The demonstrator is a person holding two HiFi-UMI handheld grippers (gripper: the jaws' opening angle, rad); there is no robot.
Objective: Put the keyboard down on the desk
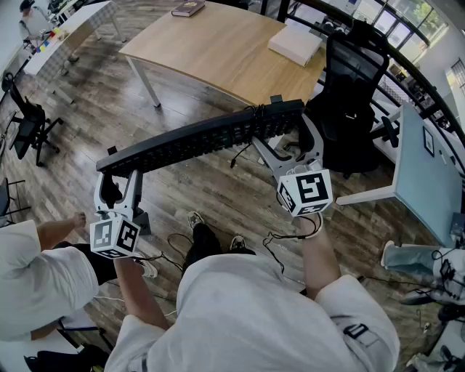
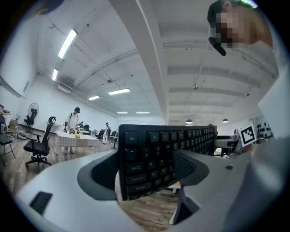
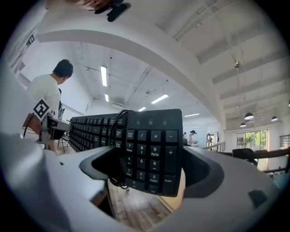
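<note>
Dark wooden plank floor (image 1: 80, 109) fills most of the head view, and a light wooden counter (image 1: 218, 51) stands on it ahead of the person, with a black office chair (image 1: 352, 87) just beside its right end. The black full-size keyboard (image 1: 196, 142) is not on the counter: it hangs in the air over the floor, short of the counter's near edge, slanting across the head view with its right end higher in the picture and overlapping that edge. Each end is carried by a tool. The left hand-held gripper (image 1: 120, 176) is grasping the end with the Esc and Tab keys (image 2: 136, 156), its two wide-set jaws closed against the keyboard's long edges, the key face turned toward its camera. The right hand-held gripper (image 1: 289, 139) is likewise clenched on the number-pad end (image 3: 152, 152), one jaw on either long edge. A white flat box (image 1: 295, 43) lies on the counter's right part, well apart from a dark book (image 1: 188, 9) at its far edge. The keyboard's thin black cable (image 1: 238, 154) droops beneath its middle, and in the right gripper view it loops (image 3: 118, 124) over the keys beside the number pad.
</note>
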